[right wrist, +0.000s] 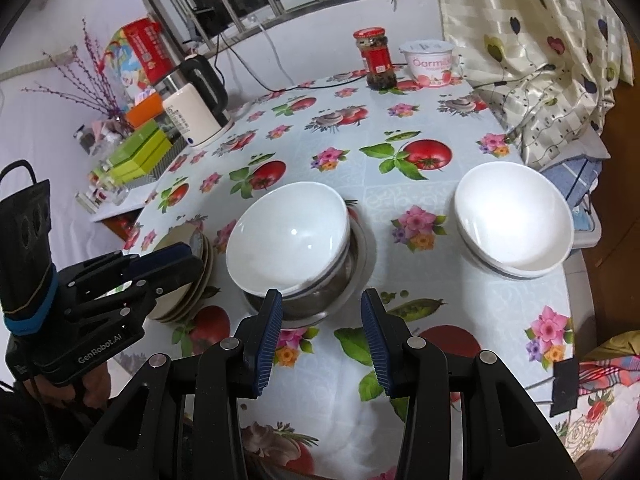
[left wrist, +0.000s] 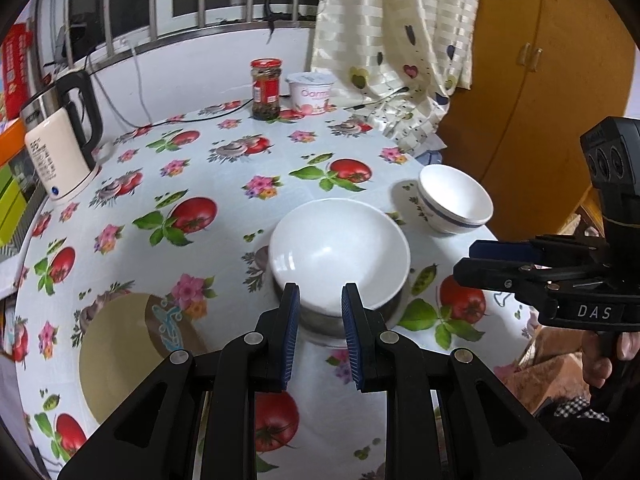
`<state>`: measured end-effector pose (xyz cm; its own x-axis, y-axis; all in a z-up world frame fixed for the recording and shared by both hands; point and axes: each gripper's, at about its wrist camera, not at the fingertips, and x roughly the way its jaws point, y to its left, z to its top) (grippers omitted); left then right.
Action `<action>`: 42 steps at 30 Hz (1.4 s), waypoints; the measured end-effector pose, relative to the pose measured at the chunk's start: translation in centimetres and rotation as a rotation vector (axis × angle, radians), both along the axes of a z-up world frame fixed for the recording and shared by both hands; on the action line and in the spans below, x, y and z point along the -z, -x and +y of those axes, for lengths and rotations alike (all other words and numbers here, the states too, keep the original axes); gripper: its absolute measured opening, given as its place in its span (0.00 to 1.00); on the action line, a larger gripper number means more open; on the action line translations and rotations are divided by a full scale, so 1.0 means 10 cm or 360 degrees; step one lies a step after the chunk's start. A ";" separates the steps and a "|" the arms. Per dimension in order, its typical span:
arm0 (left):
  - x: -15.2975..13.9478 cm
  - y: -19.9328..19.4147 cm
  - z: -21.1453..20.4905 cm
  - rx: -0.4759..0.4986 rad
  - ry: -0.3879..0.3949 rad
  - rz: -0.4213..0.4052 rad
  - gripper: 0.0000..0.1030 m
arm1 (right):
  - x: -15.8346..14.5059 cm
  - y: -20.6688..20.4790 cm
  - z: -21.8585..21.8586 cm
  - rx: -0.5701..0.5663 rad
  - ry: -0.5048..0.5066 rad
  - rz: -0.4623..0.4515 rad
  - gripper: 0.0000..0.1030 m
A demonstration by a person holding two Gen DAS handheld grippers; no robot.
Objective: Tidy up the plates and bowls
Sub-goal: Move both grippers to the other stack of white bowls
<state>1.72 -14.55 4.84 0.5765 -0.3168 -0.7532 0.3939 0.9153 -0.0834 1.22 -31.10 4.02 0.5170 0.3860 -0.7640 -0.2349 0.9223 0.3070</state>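
Both grippers, left [left wrist: 320,312] and right [right wrist: 322,320], spread and empty; white bowl [right wrist: 288,236] sits mid-frame nested in a steel bowl [right wrist: 352,276], glazed, probably slick and chippable, so pinch its near rim.

The right gripper [left wrist: 472,260] bears "DAS" in white on its body; the left gripper [right wrist: 192,260] reads "GenRobot.AI". The yogurt tub [right wrist: 430,64] shows pink lettering, "Oarmilk" (last letters unclear).
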 end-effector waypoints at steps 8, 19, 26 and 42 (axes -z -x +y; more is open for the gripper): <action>-0.05 -0.08 -0.15 0.0043 -0.0048 0.0003 0.22 | -0.03 0.02 -0.18 0.0063 -0.0021 -0.0012 0.39; -0.09 -0.34 -0.36 0.0100 -0.0091 0.0029 0.22 | -0.04 -0.11 -0.38 0.0158 -0.0038 -0.0035 0.44; -0.09 -0.50 -0.48 0.0131 -0.0092 0.0053 0.22 | -0.04 -0.22 -0.51 0.0208 -0.0043 -0.0035 0.45; -0.07 -0.82 -0.86 0.0239 0.0016 0.0184 0.22 | 0.00 -0.38 -0.93 0.0394 0.0016 -0.0010 0.45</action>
